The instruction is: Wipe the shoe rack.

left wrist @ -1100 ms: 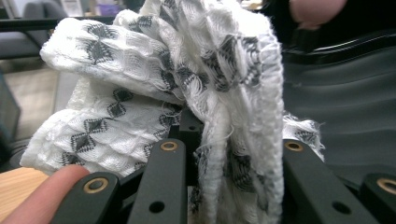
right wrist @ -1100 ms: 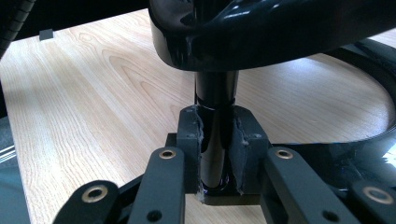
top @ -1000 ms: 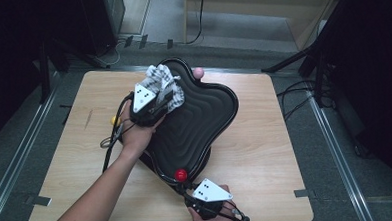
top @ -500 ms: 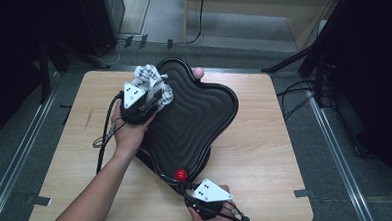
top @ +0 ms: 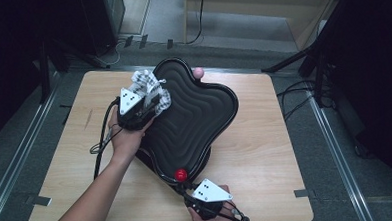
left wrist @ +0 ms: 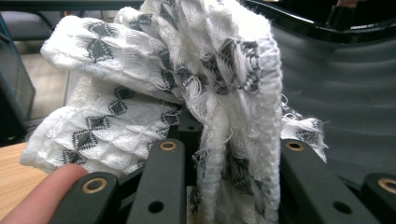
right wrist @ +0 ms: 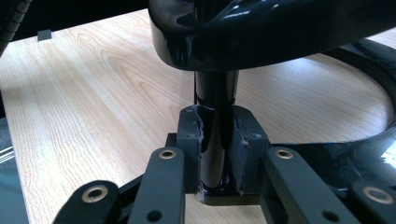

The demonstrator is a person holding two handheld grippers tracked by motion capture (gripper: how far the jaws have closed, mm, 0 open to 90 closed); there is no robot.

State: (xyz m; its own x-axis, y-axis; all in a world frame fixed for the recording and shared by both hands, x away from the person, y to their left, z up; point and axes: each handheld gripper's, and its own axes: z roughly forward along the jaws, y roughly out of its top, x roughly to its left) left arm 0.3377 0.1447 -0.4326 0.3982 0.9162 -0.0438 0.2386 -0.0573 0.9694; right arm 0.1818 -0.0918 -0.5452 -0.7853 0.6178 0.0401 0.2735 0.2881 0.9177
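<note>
A black ridged tray (top: 199,115) with wavy edges lies on the wooden table (top: 266,152). My left gripper (top: 151,100) is at the tray's left rim, shut on a bunched white cloth with grey diamond patterns (top: 150,85). In the left gripper view the cloth (left wrist: 187,84) bulges out from between the jaws of this gripper (left wrist: 229,154), with the tray's ridged surface (left wrist: 345,93) to the right. My right gripper (top: 186,188) is at the tray's near tip beside a red knob (top: 181,174). It (right wrist: 215,140) is shut on a black post (right wrist: 215,93) under the glossy tray rim (right wrist: 280,28).
A pink knob (top: 198,72) sticks up at the tray's far edge. Bare tabletop lies to the right of the tray and at the left front. Dark stands and cables (top: 302,61) sit on the floor beyond the table.
My left gripper has slid left and slightly nearer with the cloth, from over the tray's upper left part to its left rim. The right gripper has not moved.
</note>
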